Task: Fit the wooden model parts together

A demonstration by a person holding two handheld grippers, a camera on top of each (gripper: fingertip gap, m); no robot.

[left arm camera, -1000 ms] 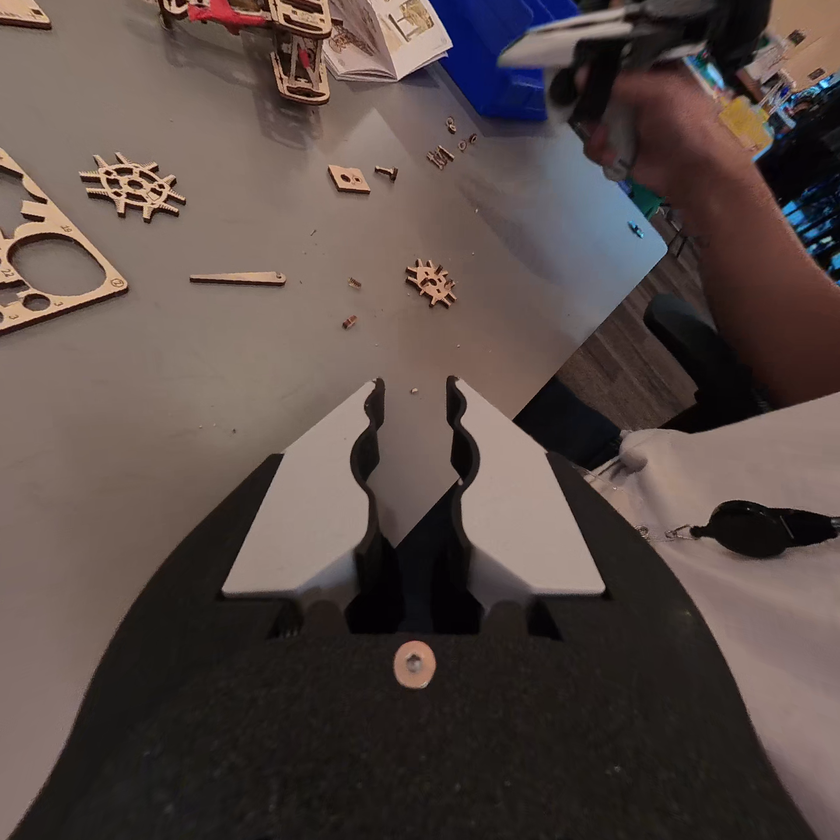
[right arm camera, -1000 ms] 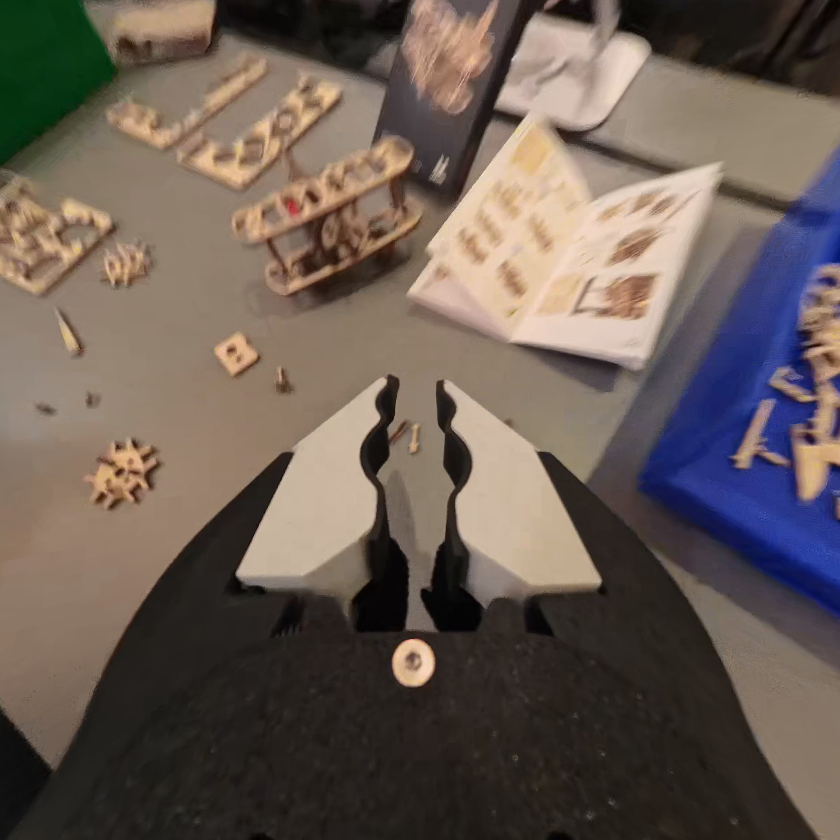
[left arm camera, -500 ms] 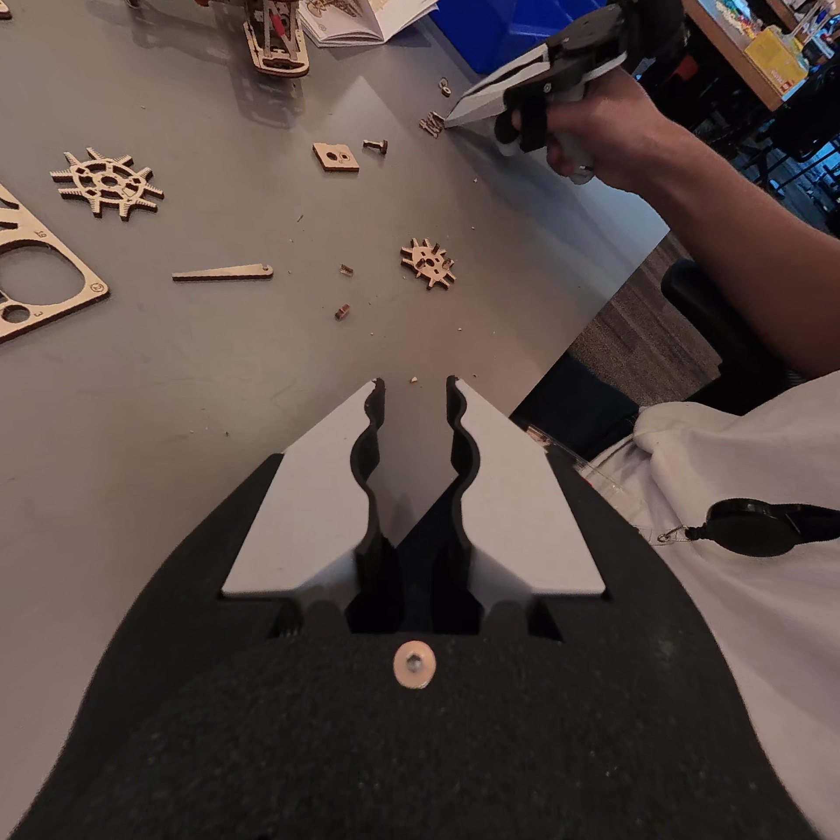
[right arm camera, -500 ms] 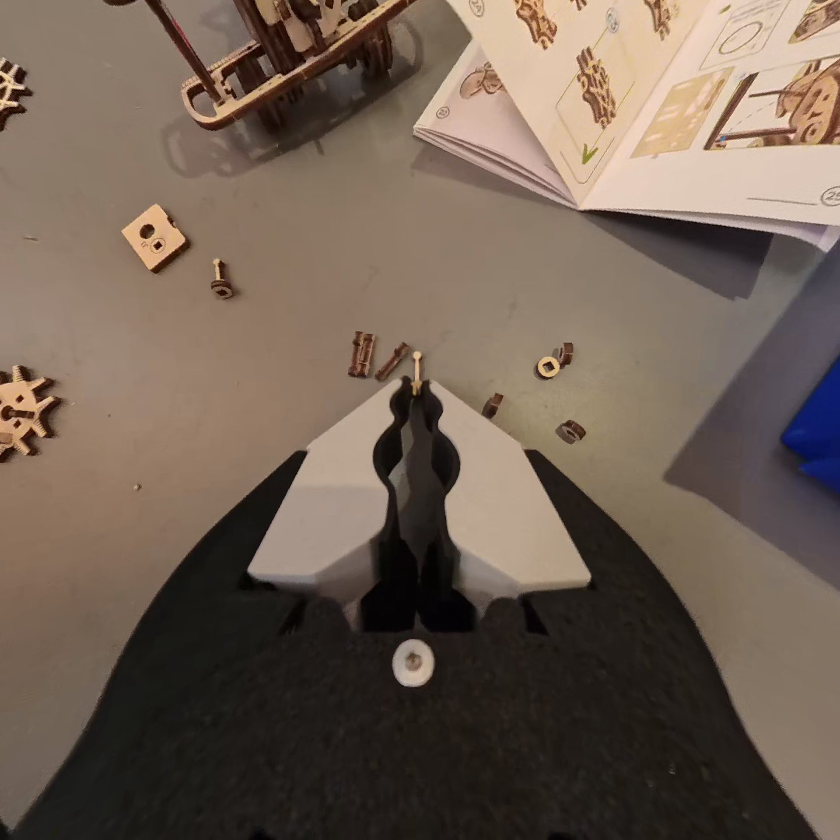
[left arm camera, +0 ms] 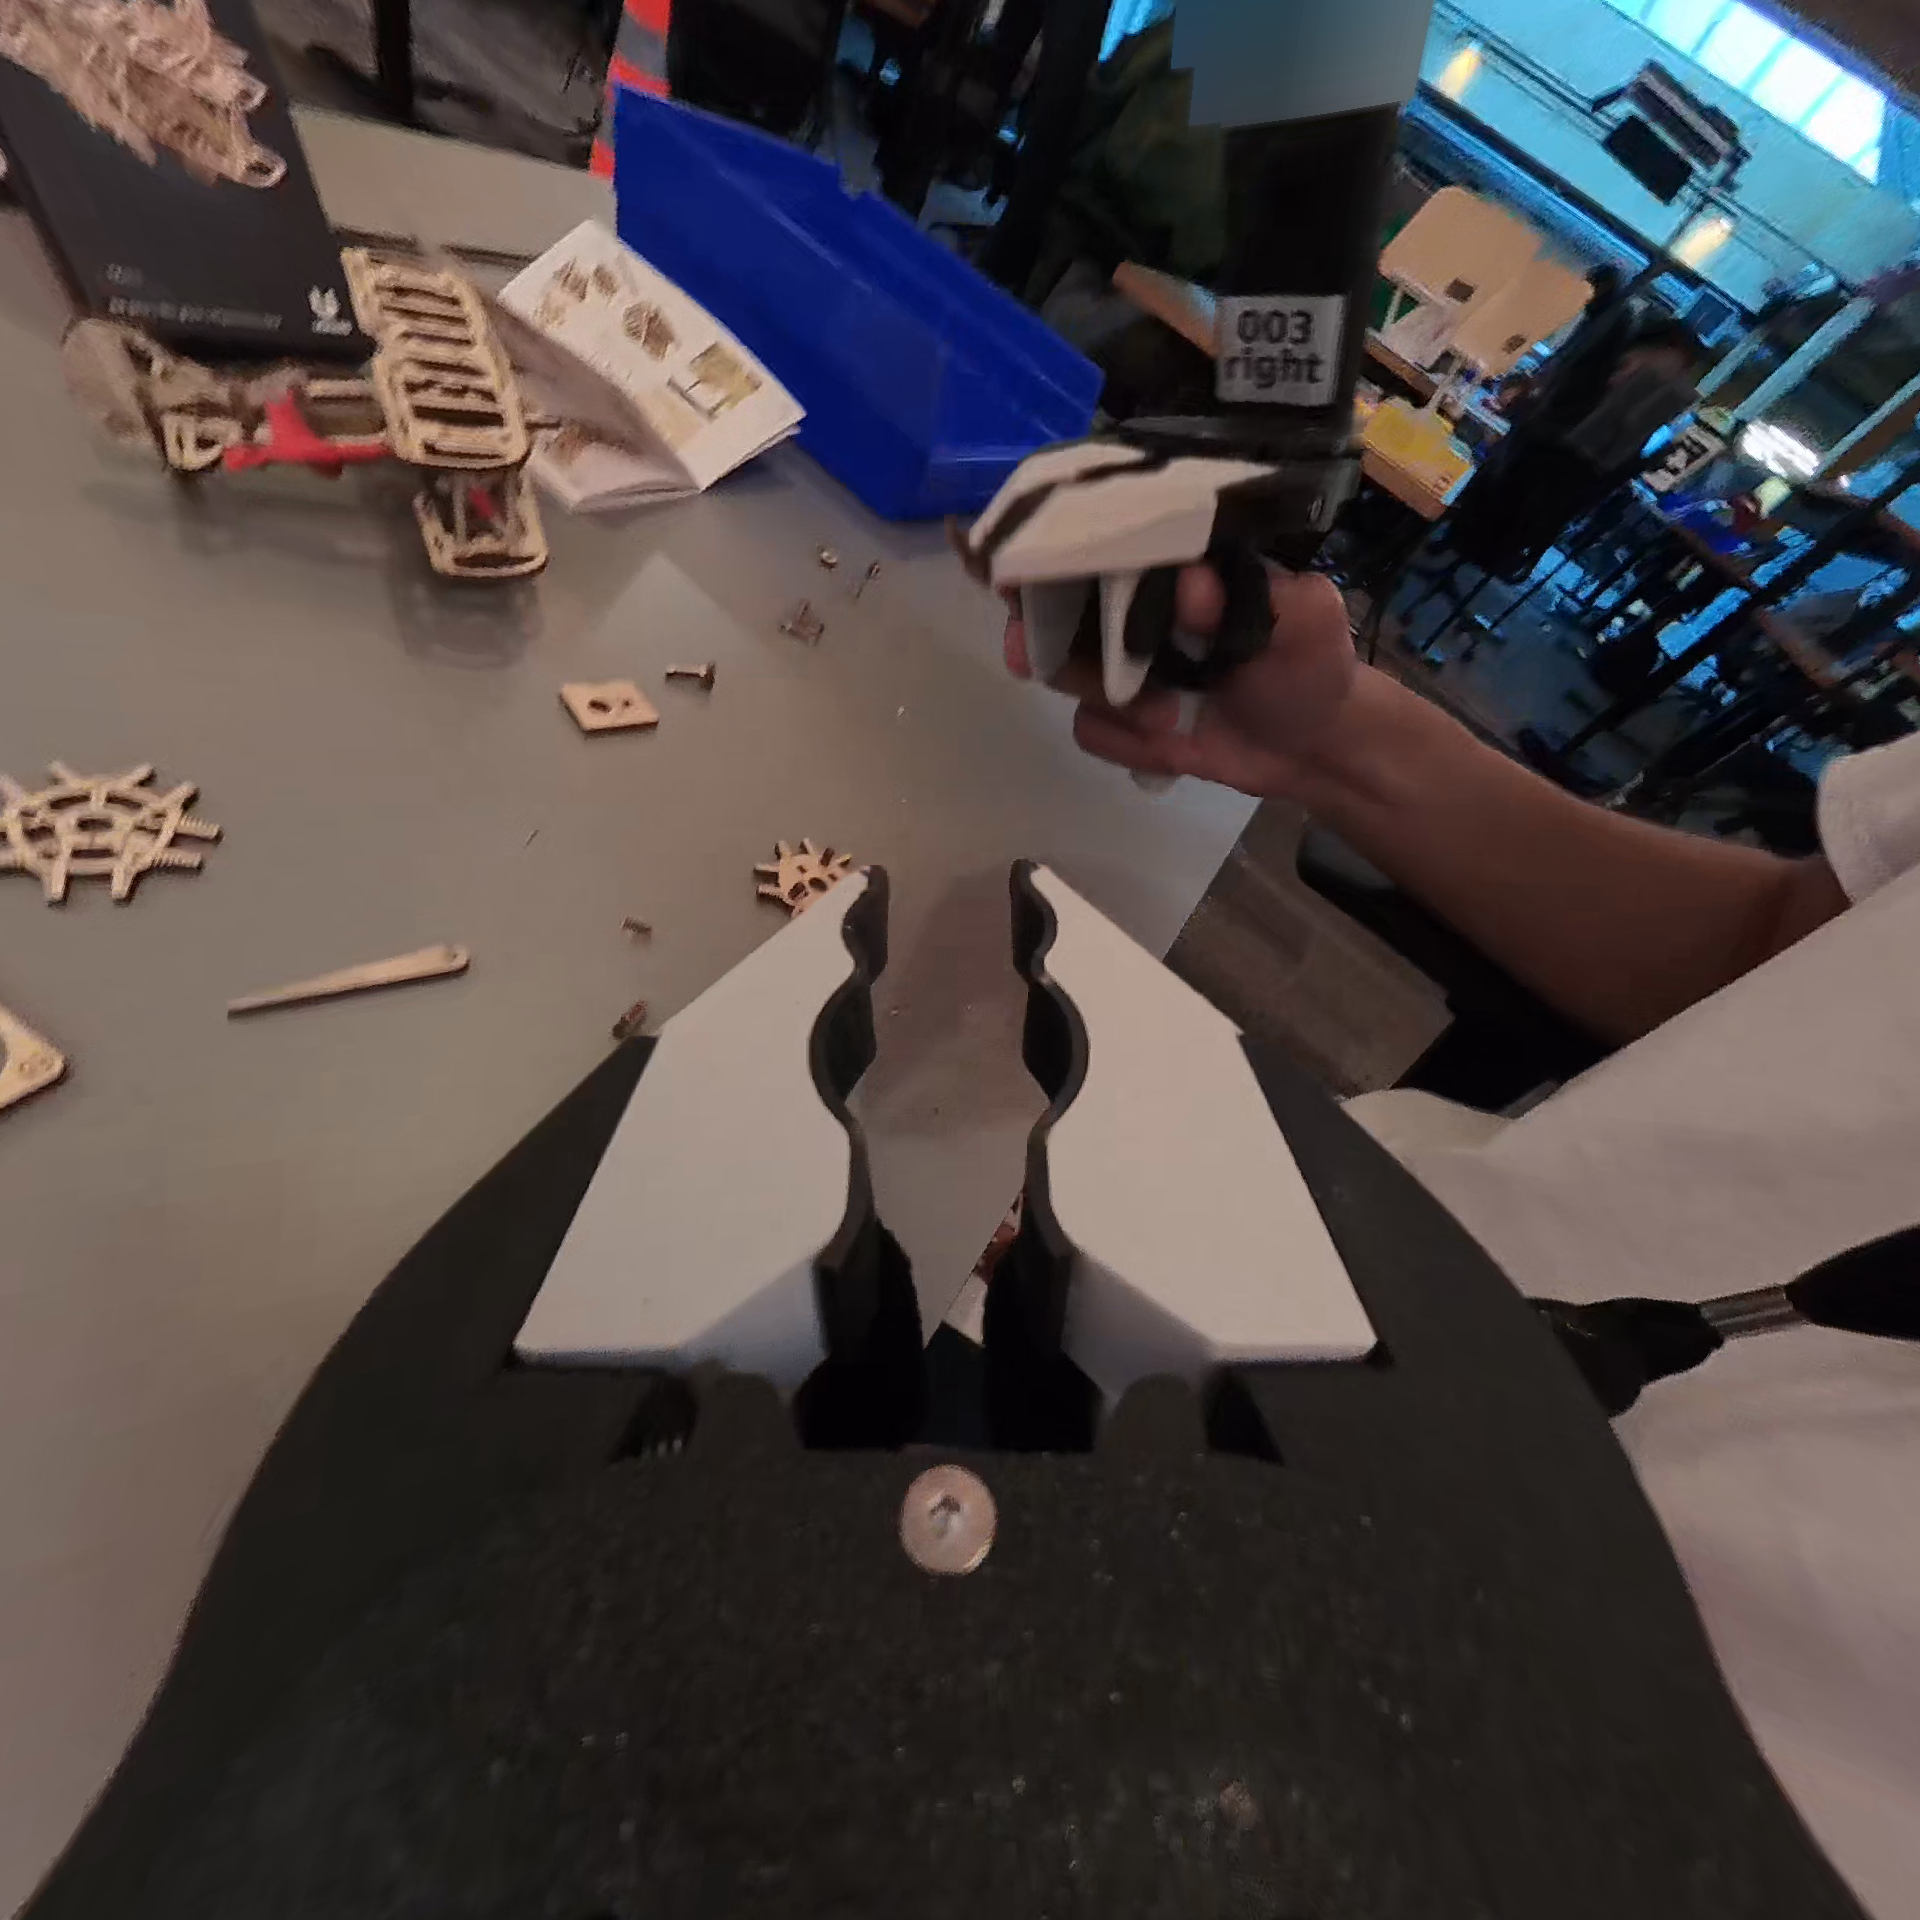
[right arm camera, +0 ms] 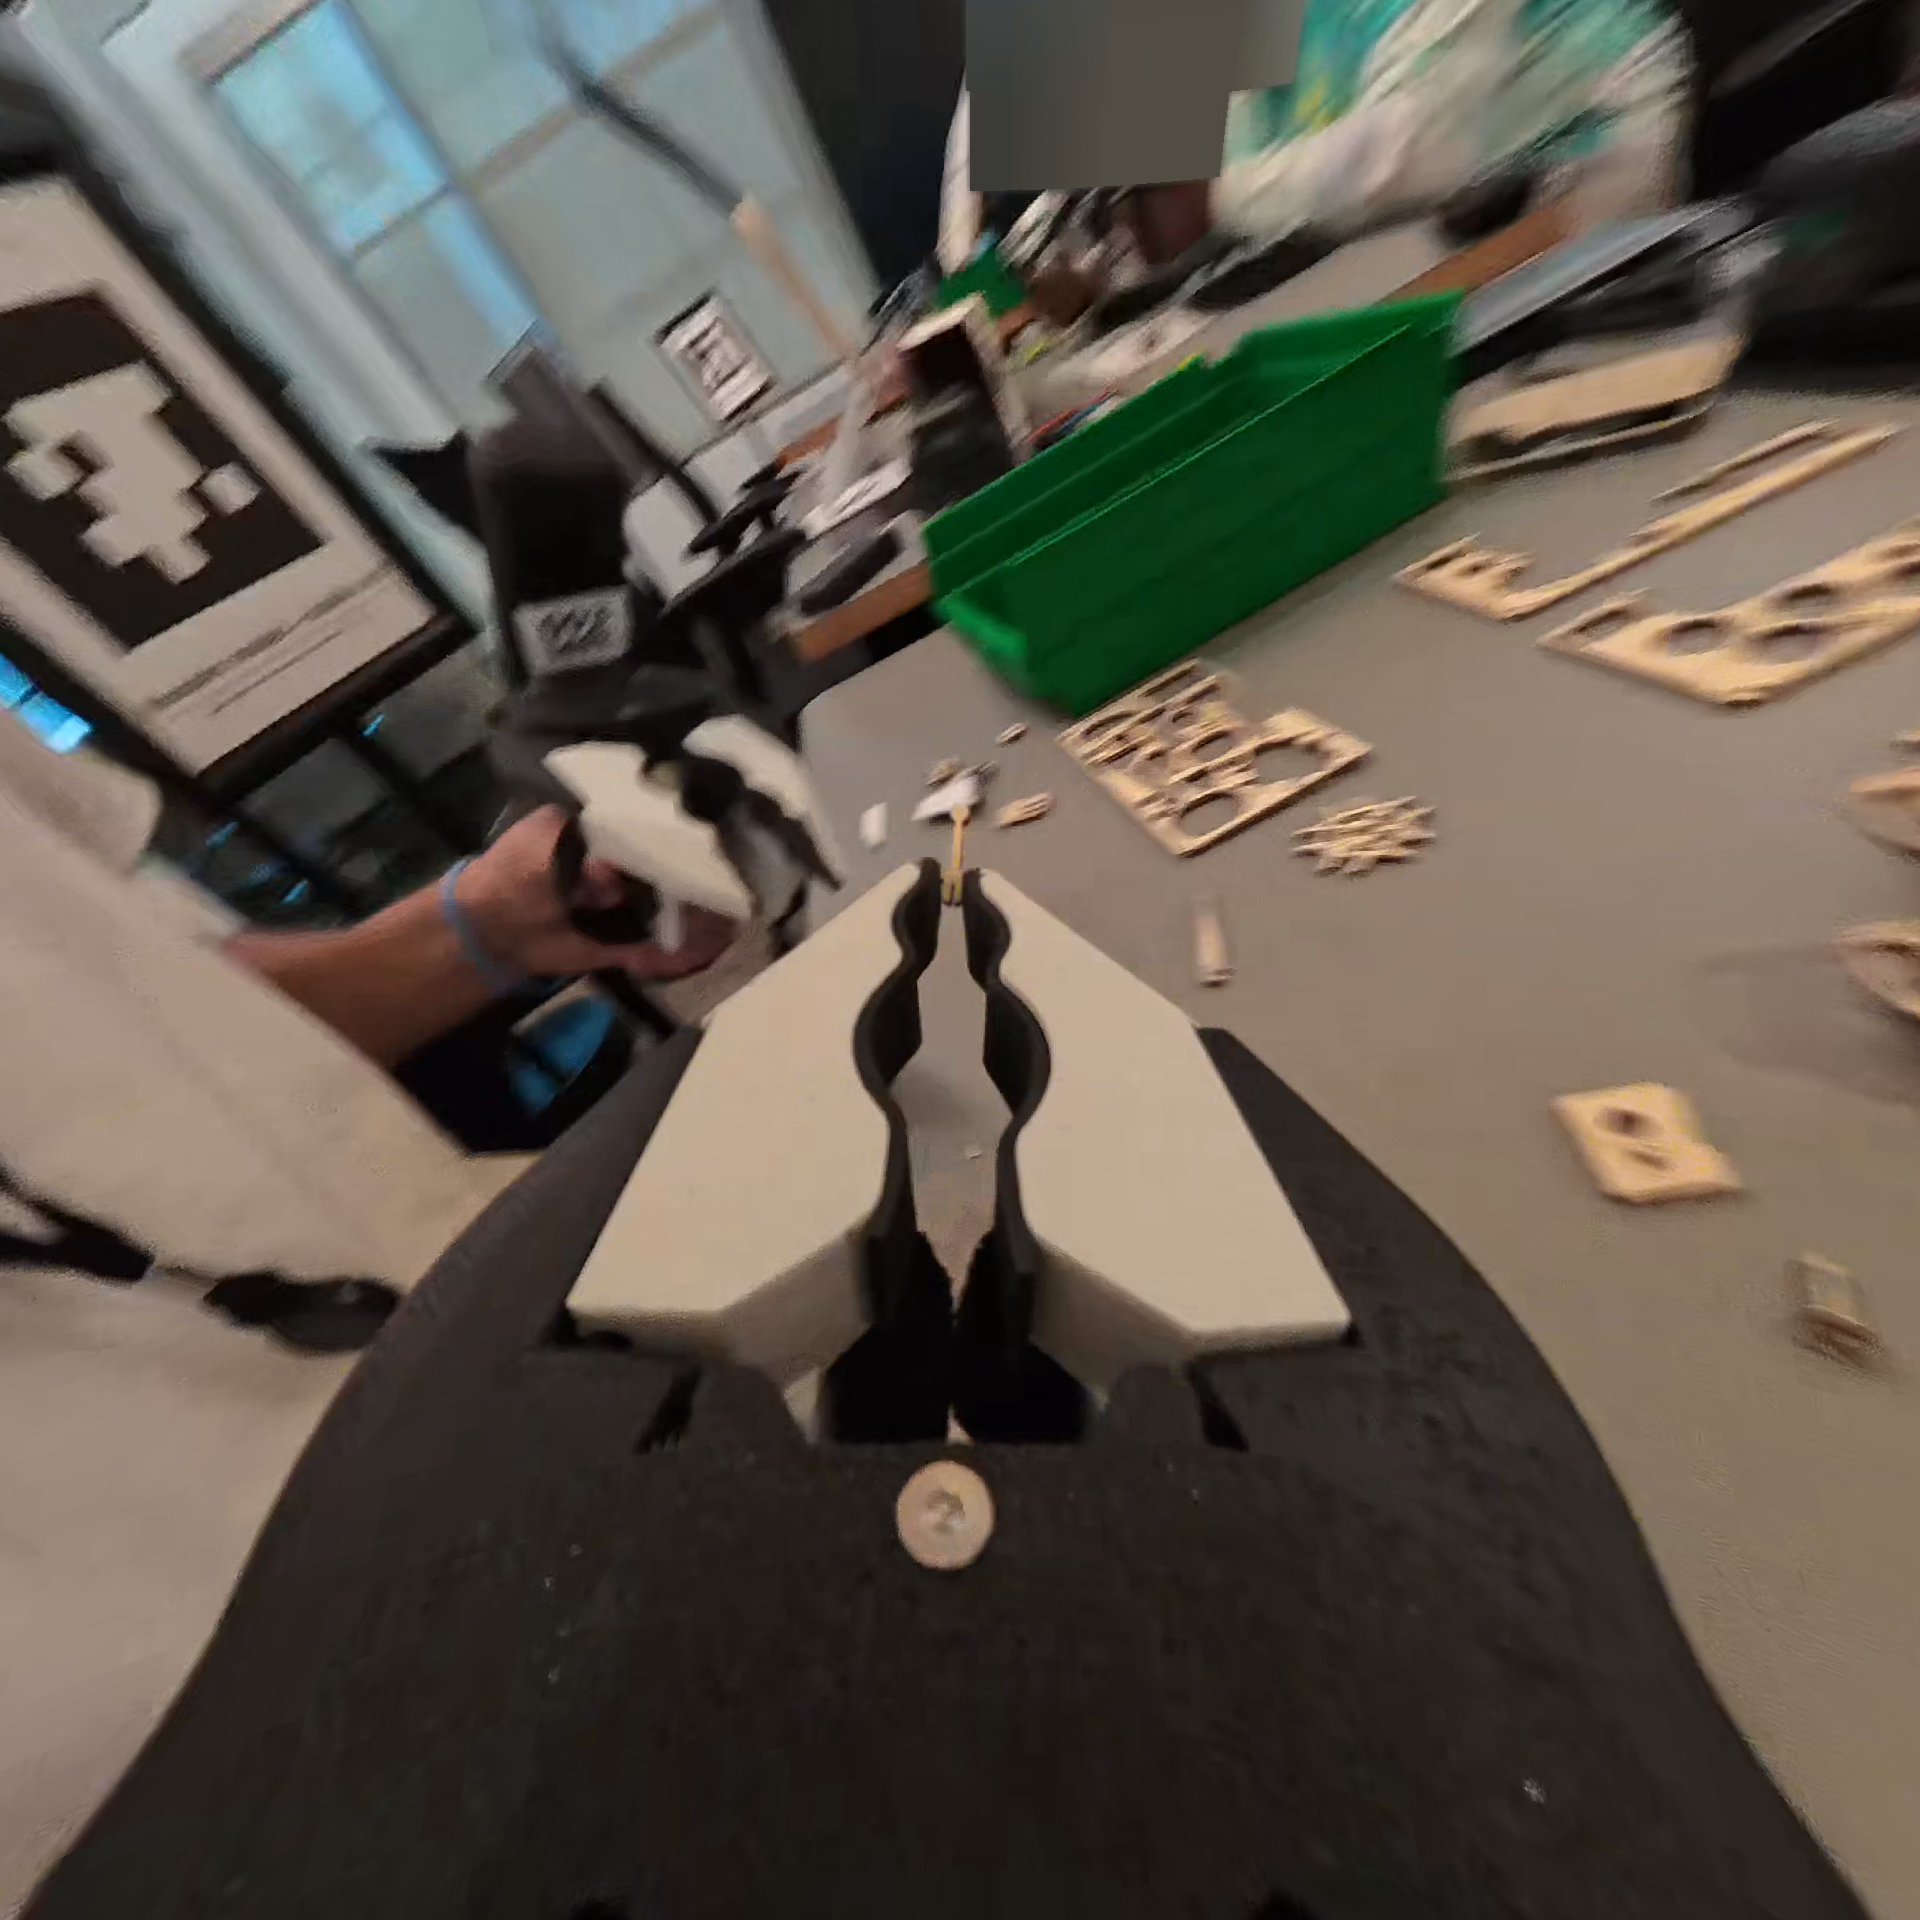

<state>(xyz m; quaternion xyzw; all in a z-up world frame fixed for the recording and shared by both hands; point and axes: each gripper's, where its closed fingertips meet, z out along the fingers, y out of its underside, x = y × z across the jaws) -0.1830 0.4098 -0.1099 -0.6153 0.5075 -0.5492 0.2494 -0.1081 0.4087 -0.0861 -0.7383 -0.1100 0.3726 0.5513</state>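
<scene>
My right gripper (right arm camera: 951,878) is shut on a small wooden pin (right arm camera: 954,836) that sticks out past its tips. It is lifted above the grey table and turned toward my left gripper (right arm camera: 748,831); it also shows in the left wrist view (left arm camera: 982,551). My left gripper (left arm camera: 948,883) is open and empty, low over the table's near right edge. A small wooden gear (left arm camera: 802,875) lies just left of its tips. The partly built wooden model (left arm camera: 436,416) with red parts stands at the far left.
A blue bin (left arm camera: 852,312), an open instruction booklet (left arm camera: 655,364) and a dark box (left arm camera: 166,187) stand at the back. A green bin (right arm camera: 1195,530), cut-out wooden sheets (right arm camera: 1205,758), a large gear (left arm camera: 94,826), a square plate (left arm camera: 608,707) and a tapered stick (left arm camera: 348,977) lie around. There is about 9 centimetres between the tips of the two grippers. The small wooden gear (left arm camera: 802,875) is about 15 centimetres from both grippers' fingertips. The partly built wooden model (left arm camera: 436,416) lies around 20 centimetres away from my right fingertips.
My right gripper closed on the small pin on the table, lifted it and swung left toward my left gripper. My left gripper tilted up and stayed open.
</scene>
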